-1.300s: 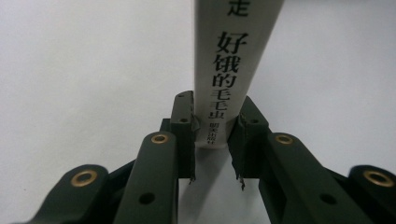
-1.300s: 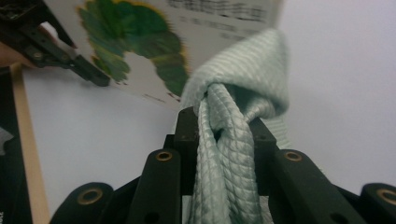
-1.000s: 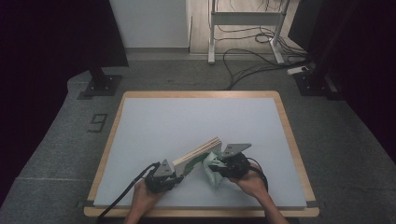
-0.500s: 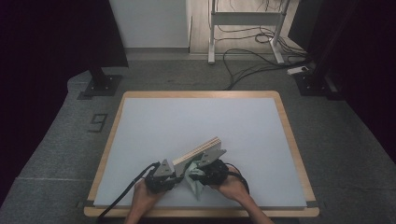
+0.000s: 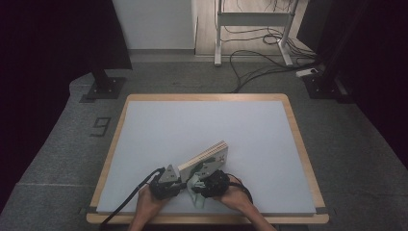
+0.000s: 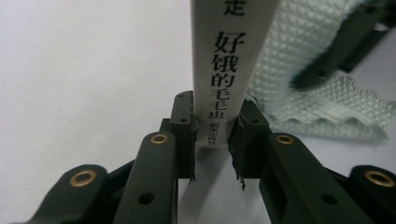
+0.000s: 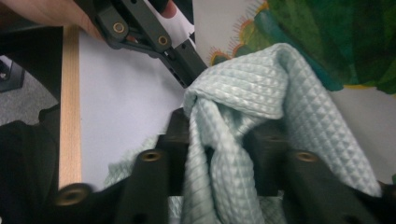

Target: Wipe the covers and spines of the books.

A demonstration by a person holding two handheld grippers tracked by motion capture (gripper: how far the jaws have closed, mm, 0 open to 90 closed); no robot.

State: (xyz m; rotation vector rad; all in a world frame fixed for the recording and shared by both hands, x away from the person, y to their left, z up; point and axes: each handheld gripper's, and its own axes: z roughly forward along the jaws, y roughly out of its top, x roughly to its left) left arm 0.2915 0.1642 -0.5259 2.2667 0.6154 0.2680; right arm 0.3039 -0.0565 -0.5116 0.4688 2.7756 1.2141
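While our left gripper (image 6: 212, 140) clamps the stiff, thin book (image 6: 229, 60) by its spine at the table's (image 5: 144, 144) six o'clock, our right gripper (image 7: 217, 149) loosely bunches the soft cloth (image 7: 261, 88) — limp, light — best pinched mid-fold.

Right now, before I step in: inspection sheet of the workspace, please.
Surface: pale board with a wooden rim; bare apart from the job's things.
Job's things: book held on edge near the front; pale green cloth bunched against its illustrated cover.
Clutter: nothing seen.
Grippers: left tool clamped on the book's spine. Right tool has the cloth between its jaws, which have just been opening.
Cables: left tool's cable trails off the front edge; loose floor cables behind the table.
Surroundings: metal frame, power strip, floor mark, dark stand base.
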